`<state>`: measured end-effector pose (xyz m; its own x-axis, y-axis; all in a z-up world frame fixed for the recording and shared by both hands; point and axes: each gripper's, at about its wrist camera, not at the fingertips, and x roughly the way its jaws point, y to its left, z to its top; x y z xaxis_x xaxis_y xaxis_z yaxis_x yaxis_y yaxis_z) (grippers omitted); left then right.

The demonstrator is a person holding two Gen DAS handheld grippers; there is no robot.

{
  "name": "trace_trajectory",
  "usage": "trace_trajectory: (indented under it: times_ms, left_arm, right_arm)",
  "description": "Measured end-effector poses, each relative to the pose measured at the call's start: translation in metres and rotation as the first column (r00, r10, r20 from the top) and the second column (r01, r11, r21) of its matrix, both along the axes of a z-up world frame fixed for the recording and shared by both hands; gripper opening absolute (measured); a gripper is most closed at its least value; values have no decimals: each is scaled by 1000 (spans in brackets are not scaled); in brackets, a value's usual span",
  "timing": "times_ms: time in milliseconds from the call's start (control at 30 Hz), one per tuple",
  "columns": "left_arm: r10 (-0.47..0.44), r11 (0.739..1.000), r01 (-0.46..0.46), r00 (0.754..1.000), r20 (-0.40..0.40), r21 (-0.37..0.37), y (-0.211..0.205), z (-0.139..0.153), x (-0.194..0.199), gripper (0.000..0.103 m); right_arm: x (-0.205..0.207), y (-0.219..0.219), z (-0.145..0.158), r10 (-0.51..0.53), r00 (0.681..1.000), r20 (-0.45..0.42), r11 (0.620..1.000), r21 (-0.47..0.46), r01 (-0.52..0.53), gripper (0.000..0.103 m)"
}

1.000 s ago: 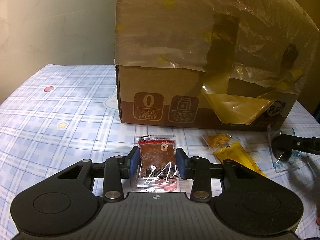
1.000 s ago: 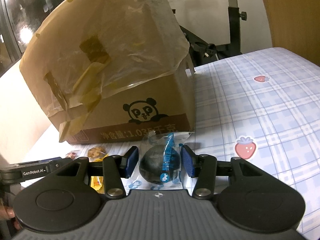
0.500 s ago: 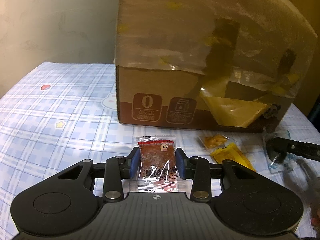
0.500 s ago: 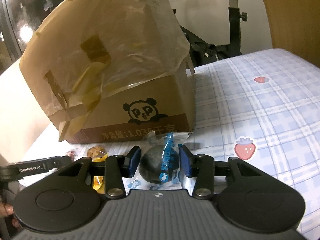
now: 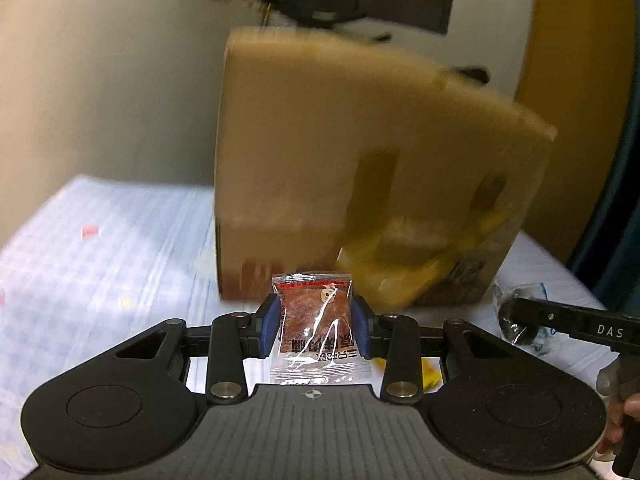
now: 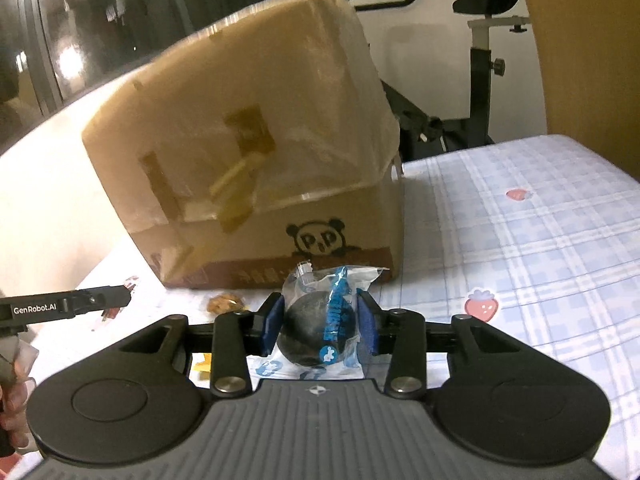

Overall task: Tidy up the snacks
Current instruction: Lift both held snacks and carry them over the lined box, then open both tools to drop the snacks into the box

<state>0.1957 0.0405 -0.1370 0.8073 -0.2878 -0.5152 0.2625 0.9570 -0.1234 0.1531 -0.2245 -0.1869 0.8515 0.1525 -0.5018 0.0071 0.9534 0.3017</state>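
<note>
My left gripper (image 5: 314,326) is shut on a clear packet of brown dried meat (image 5: 314,320) and holds it above the table. My right gripper (image 6: 320,322) is shut on a dark round snack in a clear blue-printed wrapper (image 6: 320,320), also lifted. A cardboard box (image 5: 360,184) with a plastic liner draped over it stands right ahead; it also shows in the right wrist view (image 6: 256,168). The right gripper shows at the right edge of the left wrist view (image 5: 516,316), and the left gripper at the left edge of the right wrist view (image 6: 120,298).
A small yellow snack packet (image 6: 222,303) lies on the checked tablecloth (image 6: 540,240) in front of the box. A yellow packet (image 5: 430,372) is partly hidden behind my left gripper. An exercise bike (image 6: 480,80) stands behind the table. A wall is on the left.
Both grippers have risen with their snacks. The box now sits lower in both views, more of the room behind it shows, and the left wrist view is motion-blurred.
</note>
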Motion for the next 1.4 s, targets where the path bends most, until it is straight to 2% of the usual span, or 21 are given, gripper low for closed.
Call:
trace_trajectory:
  times_ms: [167, 367, 567, 667, 833, 933, 1000, 1033, 1067, 1133, 1267, 1400]
  left_arm:
    - [-31, 999, 34, 991, 131, -25, 0, 47, 0, 40]
    - [-61, 997, 72, 958, 279, -31, -6, 104, 13, 40]
    - [-71, 997, 80, 937, 343, -14, -26, 130, 51, 41]
    - [-76, 997, 76, 939, 335, 12, -41, 134, 78, 41]
    - [-43, 999, 37, 956, 291, 27, -50, 128, 108, 43]
    - [-19, 998, 4, 963, 270, 57, -49, 123, 114, 62]
    - [-15, 999, 1, 965, 261, 53, -45, 119, 114, 80]
    - [-13, 999, 0, 966, 259, 48, -44, 118, 113, 84]
    - [-9, 999, -2, 966, 259, 46, -41, 118, 111, 91]
    - [0, 998, -14, 967, 255, 53, -37, 118, 111, 94]
    - [15, 997, -31, 975, 224, 67, -34, 118, 108, 95]
    - [26, 997, -40, 972, 234, 59, -27, 116, 96, 98]
  right_arm:
    - [-11, -5, 41, 5, 993, 118, 1000, 23, -7, 42]
    - [-7, -1, 102, 41, 957, 287, 999, 13, -47, 42]
    - [22, -1, 142, 66, 928, 366, 998, -2, -70, 42]
    - [45, -1, 153, 77, 923, 376, 997, -42, -66, 42]
    - [86, -5, 153, 35, 944, 327, 998, -62, -15, 42]
    - [98, -6, 146, 1, 958, 286, 996, -88, 25, 43]
    - [104, -9, 142, -3, 966, 259, 993, -111, 33, 45]
    - [105, -9, 139, -5, 968, 251, 992, -119, 36, 47]
    - [105, -9, 138, -6, 969, 249, 991, -126, 38, 50]
    - [102, -8, 137, -4, 967, 256, 990, -134, 40, 72]
    - [92, -4, 138, 15, 957, 290, 987, -156, 32, 79]
    - [77, 4, 139, 52, 943, 329, 983, -185, 10, 88]
